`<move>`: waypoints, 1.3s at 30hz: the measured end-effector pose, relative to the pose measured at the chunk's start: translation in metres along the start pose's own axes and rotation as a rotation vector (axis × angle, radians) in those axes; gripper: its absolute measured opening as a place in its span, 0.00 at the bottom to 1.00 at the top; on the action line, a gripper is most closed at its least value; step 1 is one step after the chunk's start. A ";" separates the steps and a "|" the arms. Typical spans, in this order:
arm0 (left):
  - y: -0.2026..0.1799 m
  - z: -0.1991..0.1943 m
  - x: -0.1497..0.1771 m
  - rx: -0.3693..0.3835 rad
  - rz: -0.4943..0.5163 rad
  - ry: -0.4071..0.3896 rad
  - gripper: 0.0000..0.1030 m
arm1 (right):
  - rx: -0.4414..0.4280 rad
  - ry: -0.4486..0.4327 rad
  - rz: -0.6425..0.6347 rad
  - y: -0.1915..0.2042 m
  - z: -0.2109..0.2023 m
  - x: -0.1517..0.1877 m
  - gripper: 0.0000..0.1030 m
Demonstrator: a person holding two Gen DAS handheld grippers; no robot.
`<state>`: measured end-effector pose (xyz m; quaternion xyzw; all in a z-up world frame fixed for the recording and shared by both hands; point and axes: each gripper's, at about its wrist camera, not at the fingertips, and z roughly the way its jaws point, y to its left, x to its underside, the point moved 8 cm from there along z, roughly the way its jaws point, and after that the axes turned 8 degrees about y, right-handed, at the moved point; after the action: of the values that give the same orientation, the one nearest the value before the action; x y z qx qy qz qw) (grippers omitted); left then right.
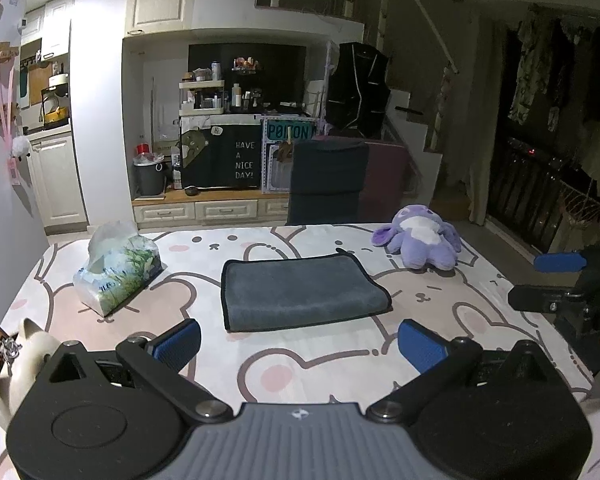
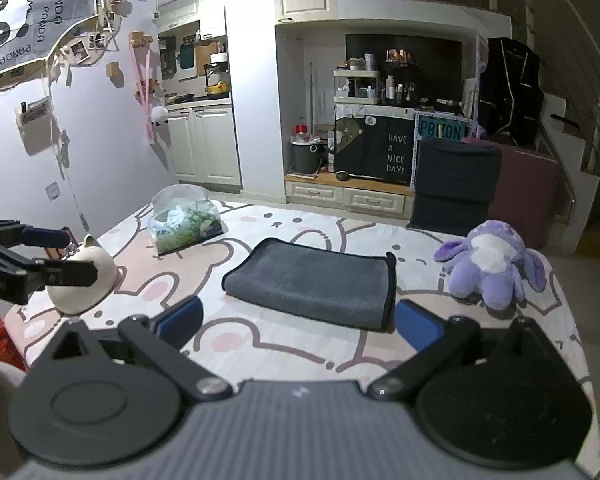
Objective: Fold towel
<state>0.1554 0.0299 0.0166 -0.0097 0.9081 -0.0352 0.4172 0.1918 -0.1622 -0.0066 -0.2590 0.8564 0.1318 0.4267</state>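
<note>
A dark grey towel (image 1: 302,292) lies folded flat in the middle of the table; it also shows in the right wrist view (image 2: 316,280). My left gripper (image 1: 300,344) is open and empty, just short of the towel's near edge. My right gripper (image 2: 298,320) is open and empty, also just short of the towel. The right gripper shows at the right edge of the left wrist view (image 1: 556,280), off the table's right side. The left gripper shows at the left edge of the right wrist view (image 2: 48,256).
The table has a bunny-print cloth (image 1: 312,360). A tissue pack (image 1: 116,276) lies left of the towel, a purple plush toy (image 1: 420,240) right of it. A cream cat-shaped pot (image 2: 84,280) stands at the near left. A dark chair (image 1: 328,180) stands behind the table.
</note>
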 end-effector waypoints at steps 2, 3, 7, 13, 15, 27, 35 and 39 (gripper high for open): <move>-0.002 -0.003 0.004 0.002 0.000 -0.002 1.00 | -0.003 0.000 -0.001 0.002 -0.003 0.004 1.00; -0.003 -0.004 0.006 0.002 0.000 -0.004 1.00 | -0.005 0.000 0.000 0.003 -0.005 0.006 1.00; -0.007 -0.008 0.014 0.006 0.002 -0.007 1.00 | -0.015 -0.002 0.011 0.007 -0.010 0.013 1.00; -0.009 -0.010 0.026 0.009 0.006 -0.001 1.00 | -0.012 0.001 0.019 0.009 -0.014 0.022 1.00; -0.008 -0.009 0.031 0.005 0.003 0.003 1.00 | -0.007 0.004 0.023 0.008 -0.014 0.023 1.00; -0.011 -0.013 0.051 0.015 0.012 0.011 1.00 | 0.008 0.022 0.038 0.008 -0.016 0.041 1.00; -0.011 -0.014 0.061 0.012 0.010 0.011 1.00 | 0.011 0.005 0.027 0.010 -0.019 0.046 1.00; -0.011 -0.016 0.062 0.016 0.009 -0.004 1.00 | 0.021 -0.007 0.030 0.008 -0.020 0.046 1.00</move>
<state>0.1028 0.0166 -0.0192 -0.0024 0.9069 -0.0406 0.4194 0.1510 -0.1795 -0.0318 -0.2410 0.8602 0.1300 0.4303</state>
